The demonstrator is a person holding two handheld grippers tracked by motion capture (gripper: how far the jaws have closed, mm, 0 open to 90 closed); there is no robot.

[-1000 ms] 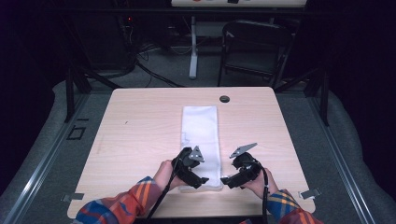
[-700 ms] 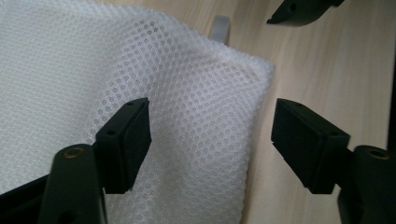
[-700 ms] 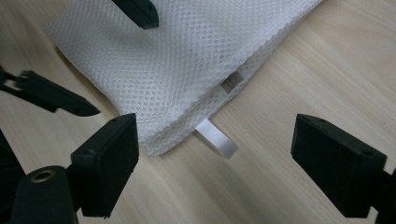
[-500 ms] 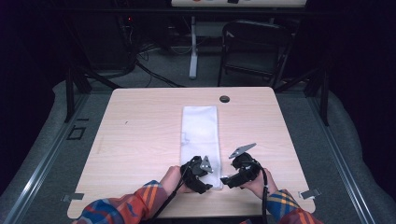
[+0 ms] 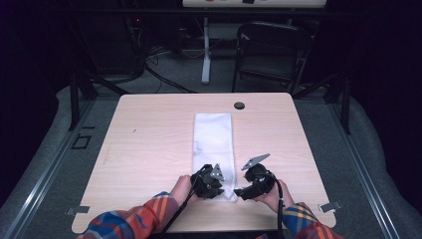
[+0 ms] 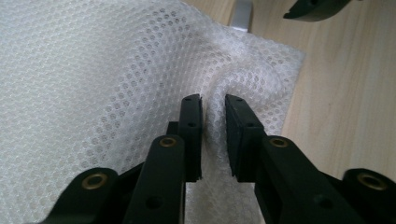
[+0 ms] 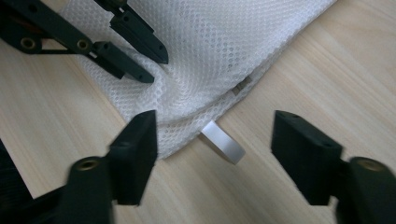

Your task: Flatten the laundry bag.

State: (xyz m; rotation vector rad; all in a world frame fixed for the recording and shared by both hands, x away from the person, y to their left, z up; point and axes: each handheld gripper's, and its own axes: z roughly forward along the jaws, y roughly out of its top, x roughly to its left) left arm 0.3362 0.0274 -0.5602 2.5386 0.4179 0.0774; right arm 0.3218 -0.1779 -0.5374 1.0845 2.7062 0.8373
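1. Currently, a white mesh cloth (image 5: 214,149) is lying lengthwise on the bench (image 5: 149,149), running from centre toward 6 o'clock.
2. At its near end, the left hand-held gripper (image 6: 213,116) is pinching a raised fold of mesh, having just been closing.
3. At 5 o'clock, the right hand-held gripper (image 7: 215,135) is standing spread, though it has been narrowing, straddling the cloth's corner and a white tag (image 7: 224,142) without pressing on them.

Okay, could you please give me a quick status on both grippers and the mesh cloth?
Left gripper just closed, pinching a fold of white mesh cloth. Right gripper closing, open astride the cloth's tab. Nothing in the way.
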